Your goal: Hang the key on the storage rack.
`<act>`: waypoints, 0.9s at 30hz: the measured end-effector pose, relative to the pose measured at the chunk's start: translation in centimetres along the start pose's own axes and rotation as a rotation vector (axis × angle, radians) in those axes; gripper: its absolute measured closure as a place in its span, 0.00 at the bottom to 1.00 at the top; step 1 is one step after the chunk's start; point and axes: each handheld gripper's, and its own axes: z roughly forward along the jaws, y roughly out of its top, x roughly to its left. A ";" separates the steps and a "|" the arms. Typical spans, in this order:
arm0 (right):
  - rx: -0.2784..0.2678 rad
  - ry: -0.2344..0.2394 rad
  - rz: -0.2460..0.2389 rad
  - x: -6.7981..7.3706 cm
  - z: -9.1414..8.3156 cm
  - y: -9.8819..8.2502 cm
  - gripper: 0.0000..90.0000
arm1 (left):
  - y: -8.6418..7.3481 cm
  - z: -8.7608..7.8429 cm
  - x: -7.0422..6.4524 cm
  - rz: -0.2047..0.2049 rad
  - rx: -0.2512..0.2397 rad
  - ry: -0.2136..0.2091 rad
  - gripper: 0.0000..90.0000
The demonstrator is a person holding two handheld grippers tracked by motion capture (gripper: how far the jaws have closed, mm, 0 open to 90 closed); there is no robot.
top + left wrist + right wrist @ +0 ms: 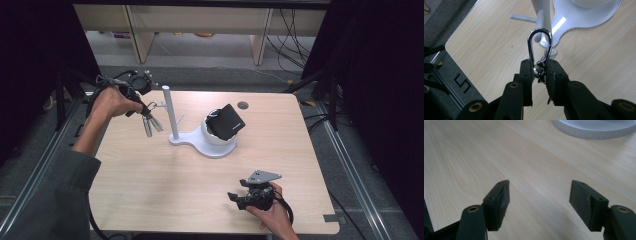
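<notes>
The carabiner (540,45) at the centre of the left gripper view is bright polished silver, as are the keys (150,124) hanging at the upper left of the high view, though they are too small there to tell any marking. The table (165,175) is pale beige with a light wood-grain pattern, the stand (197,140) at the middle of the high view is plain white, and the wallet-like thing (227,121) lying in its bowl looks black. The left gripper (540,72) and right gripper (539,195) are matt black with small brass-coloured rivets, and the sleeve (55,195) at the lower left is dark grey-green.
</notes>
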 end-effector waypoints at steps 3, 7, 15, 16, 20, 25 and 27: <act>0.004 -0.002 -0.002 0.0 0.0 0.0 0.37 | 0.3 0.5 0.0 0.004 0.006 0.004 0.83; 0.002 -0.012 0.017 0.1 -0.2 0.0 0.37 | 0.4 1.3 0.2 0.008 0.042 0.002 0.83; 0.000 0.001 0.000 0.0 0.0 0.0 0.37 | 0.8 2.2 0.2 -0.009 0.027 -0.005 0.83; 0.001 -0.006 0.009 0.1 -0.1 0.0 0.37 | 0.8 2.3 0.2 -0.015 0.026 -0.004 0.83; 0.003 0.001 -0.003 0.1 0.0 0.0 0.37 | 1.1 2.7 0.0 -0.013 0.024 -0.008 0.83; 0.004 0.001 -0.003 0.1 0.0 0.0 0.37 | 1.3 3.3 -0.2 -0.016 0.019 -0.009 0.83; 0.003 0.000 0.000 0.1 0.0 0.0 0.37 | 1.2 3.6 -0.1 -0.014 0.017 -0.005 0.82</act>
